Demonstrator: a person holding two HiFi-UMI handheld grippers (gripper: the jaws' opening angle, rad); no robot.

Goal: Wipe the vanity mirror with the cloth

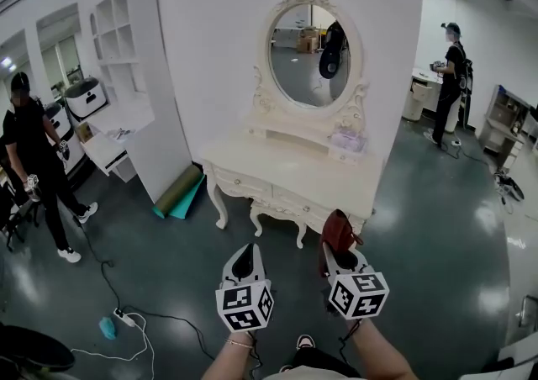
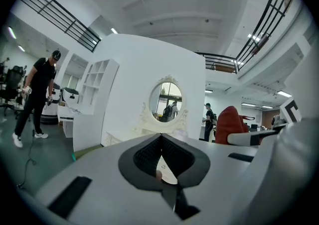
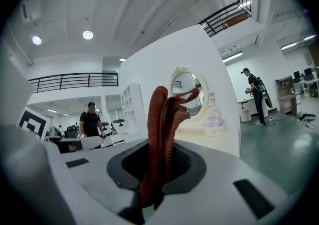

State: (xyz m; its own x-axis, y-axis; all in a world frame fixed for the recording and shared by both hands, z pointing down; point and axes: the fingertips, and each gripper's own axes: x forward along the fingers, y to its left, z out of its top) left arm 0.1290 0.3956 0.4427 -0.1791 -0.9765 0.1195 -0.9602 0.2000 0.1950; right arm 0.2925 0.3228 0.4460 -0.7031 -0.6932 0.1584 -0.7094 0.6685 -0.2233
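The cloth (image 3: 160,129) is rust red with a fine woven grain. The left tongs (image 2: 160,155) and right tongs (image 3: 158,167) are white with dark grey ribbed pads (image 2: 147,157), and each marker cube (image 1: 245,305) is white with black square patterns. The vanity mirror (image 1: 313,55) has a cream frame carved in scrolls; the bench (image 1: 294,172) is the same cream. The wall (image 1: 218,59) and shelf unit (image 1: 126,42) are white, the floor (image 1: 437,227) glossy dark grey-green. A rolled mat (image 1: 178,193) is olive and teal. A person (image 1: 34,160) wears black with white shoes
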